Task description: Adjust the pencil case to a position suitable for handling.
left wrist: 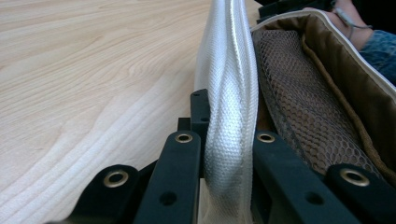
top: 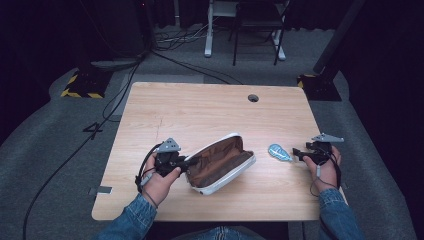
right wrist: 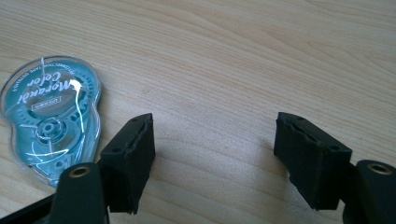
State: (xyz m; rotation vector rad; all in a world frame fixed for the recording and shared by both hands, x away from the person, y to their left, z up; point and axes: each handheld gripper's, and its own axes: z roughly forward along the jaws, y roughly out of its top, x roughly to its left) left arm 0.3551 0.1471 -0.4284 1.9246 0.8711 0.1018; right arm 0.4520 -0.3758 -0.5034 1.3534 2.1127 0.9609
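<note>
A white pencil case (top: 222, 163) with a brown lining lies unzipped in the middle of the wooden table (top: 200, 110). My left gripper (top: 187, 161) is shut on the case's near-left end. In the left gripper view the white woven wall (left wrist: 229, 116) is pinched between the two black jaws, with brown mesh (left wrist: 303, 107) to its right. A blue correction-tape dispenser (top: 280, 152) lies flat on the table, right of the case. My right gripper (top: 299, 154) is open just right of it. In the right gripper view the dispenser (right wrist: 51, 116) lies left of the open jaws, with bare wood between them.
A round cable hole (top: 253, 98) sits near the table's far edge. Beyond the table are cables on grey carpet, a white desk frame (top: 210, 30) and a yellow-and-black striped base (top: 82, 85). The table's far half is bare wood.
</note>
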